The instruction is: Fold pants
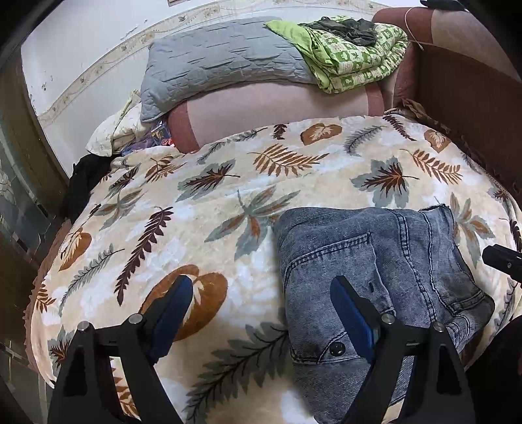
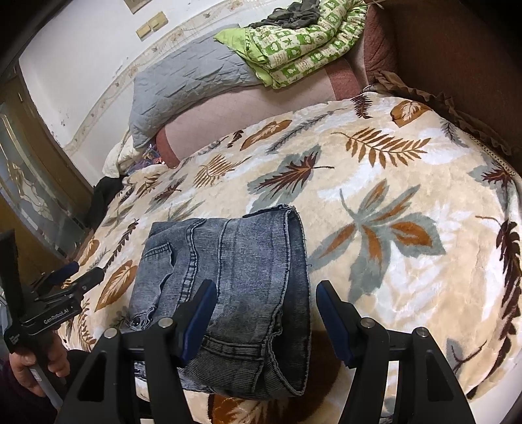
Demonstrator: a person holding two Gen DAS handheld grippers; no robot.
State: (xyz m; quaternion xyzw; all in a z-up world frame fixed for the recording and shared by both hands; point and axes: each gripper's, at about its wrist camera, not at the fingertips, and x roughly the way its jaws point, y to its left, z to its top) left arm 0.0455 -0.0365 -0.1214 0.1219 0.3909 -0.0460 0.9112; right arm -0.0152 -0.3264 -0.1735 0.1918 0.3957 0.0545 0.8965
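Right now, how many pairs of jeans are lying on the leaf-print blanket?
1. The folded jeans lie on the near part of the leaf-print blanket, just ahead of both hand-held grippers. The dark clothes on the green quilt at the back are off the blanket; what they are is unclear.

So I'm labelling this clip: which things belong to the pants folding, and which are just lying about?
Job:
- folded jeans
- left gripper
- right gripper
- leaf-print blanket beneath

Lying about:
- grey pillow
- green quilt
- dark garment on the quilt
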